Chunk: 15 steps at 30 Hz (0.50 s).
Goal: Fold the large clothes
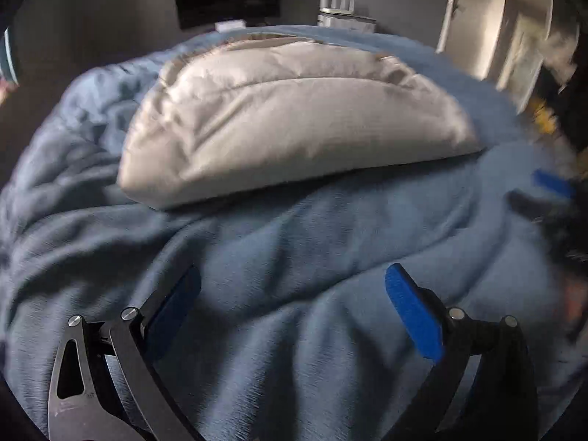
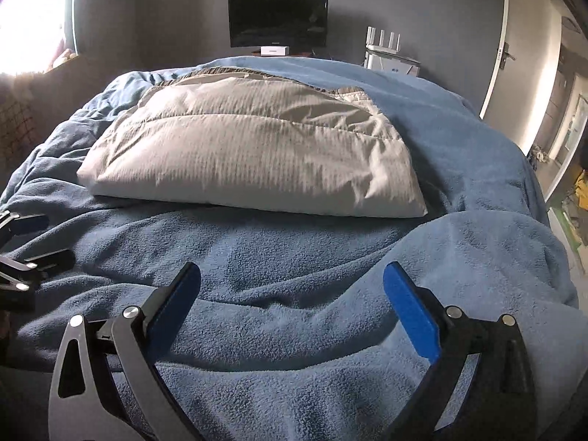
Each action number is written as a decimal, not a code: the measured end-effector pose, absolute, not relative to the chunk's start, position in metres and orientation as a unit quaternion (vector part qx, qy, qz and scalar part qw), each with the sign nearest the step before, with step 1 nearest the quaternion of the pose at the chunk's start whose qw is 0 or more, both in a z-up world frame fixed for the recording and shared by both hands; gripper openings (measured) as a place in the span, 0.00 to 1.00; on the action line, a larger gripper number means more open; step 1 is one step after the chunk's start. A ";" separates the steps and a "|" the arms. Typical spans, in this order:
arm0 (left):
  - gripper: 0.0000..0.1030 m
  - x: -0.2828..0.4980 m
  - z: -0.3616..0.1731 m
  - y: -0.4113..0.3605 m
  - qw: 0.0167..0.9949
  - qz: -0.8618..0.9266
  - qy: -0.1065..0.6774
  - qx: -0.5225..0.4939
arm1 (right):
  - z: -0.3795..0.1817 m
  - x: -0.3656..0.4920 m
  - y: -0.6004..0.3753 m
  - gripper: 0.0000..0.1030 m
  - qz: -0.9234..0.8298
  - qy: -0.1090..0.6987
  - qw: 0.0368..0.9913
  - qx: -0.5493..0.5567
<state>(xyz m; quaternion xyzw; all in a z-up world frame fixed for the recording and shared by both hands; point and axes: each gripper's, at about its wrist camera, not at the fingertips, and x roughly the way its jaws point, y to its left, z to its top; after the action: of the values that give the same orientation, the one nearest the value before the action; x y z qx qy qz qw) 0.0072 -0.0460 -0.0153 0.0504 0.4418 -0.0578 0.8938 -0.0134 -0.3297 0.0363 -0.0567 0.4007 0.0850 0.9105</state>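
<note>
A puffy light grey quilted garment [image 1: 294, 121] lies folded into a thick rectangle on a blue fleece blanket [image 1: 279, 257] that covers the bed. It also shows in the right wrist view [image 2: 253, 150], with the blanket [image 2: 286, 264] in front. My left gripper [image 1: 294, 283] is open and empty, hovering over the blanket in front of the garment. My right gripper [image 2: 292, 279] is open and empty, also short of the garment. The right gripper shows blurred at the right edge of the left view [image 1: 544, 191]. The left gripper shows at the left edge of the right view [image 2: 33, 239].
A dark monitor [image 2: 277, 20] and a white router [image 2: 386, 51] stand against the grey wall beyond the bed. An open white door [image 2: 514, 55] is at the right. A bright window [image 2: 29, 18] is at the left. The blanket bunches up at the near right [image 2: 496, 250].
</note>
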 end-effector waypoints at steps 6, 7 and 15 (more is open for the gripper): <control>0.94 0.021 -0.025 -0.039 0.901 0.008 0.428 0.071 | 0.012 -0.003 -0.322 0.93 0.092 0.425 0.898 -0.064; 0.94 0.022 -0.026 -0.035 0.902 0.006 0.428 0.063 | 0.009 -0.002 -0.322 0.93 0.092 0.429 0.896 -0.063; 0.94 0.024 -0.026 -0.031 0.901 -0.001 0.430 0.050 | 0.004 0.002 -0.324 0.93 0.089 0.438 0.893 -0.056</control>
<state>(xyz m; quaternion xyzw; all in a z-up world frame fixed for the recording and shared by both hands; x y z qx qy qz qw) 0.0244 -0.0311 -0.0262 0.0497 0.4303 -0.0006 0.9013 0.0017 -0.3243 0.0045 -0.0559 0.4378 0.0887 0.8929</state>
